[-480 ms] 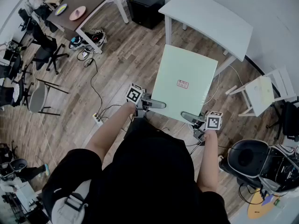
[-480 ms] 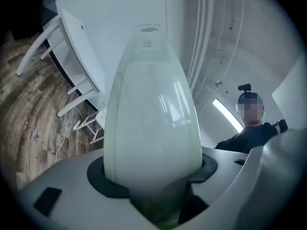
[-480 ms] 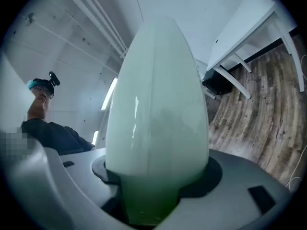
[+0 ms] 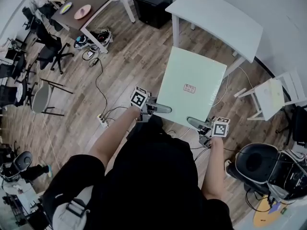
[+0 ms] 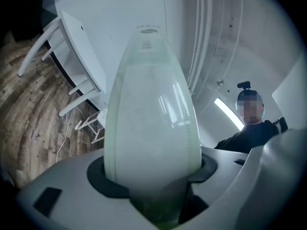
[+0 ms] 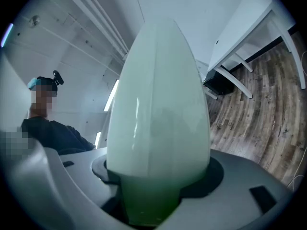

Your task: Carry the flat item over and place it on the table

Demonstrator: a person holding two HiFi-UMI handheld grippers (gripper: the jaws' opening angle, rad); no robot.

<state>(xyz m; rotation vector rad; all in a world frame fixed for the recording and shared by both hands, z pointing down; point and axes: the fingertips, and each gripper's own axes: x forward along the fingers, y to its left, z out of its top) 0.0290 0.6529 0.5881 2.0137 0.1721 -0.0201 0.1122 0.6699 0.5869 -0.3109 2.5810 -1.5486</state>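
A pale green flat board [image 4: 192, 83] with a small red-and-white label hangs level over the wood floor, just short of the white table [image 4: 225, 20]. My left gripper [image 4: 160, 108] is shut on the board's near edge at its left corner. My right gripper [image 4: 196, 123] is shut on the same edge at its right corner. In the left gripper view the board [image 5: 151, 119] fills the space between the jaws, with the white table [image 5: 76, 47] to its left. In the right gripper view the board [image 6: 158, 114] sits the same way, and the table [image 6: 244, 28] is to its right.
A black box [image 4: 153, 6] stands left of the white table. A small white folding stand [image 4: 271, 97] is at the right, with a black machine [image 4: 254, 162] near it. Cables and a power strip [image 4: 102, 121] lie on the floor. A brown table [image 4: 88, 4] and office chairs [image 4: 48, 47] are at far left.
The board and both grippers have shifted slightly in the head view as the person moves. Both grips are unchanged.
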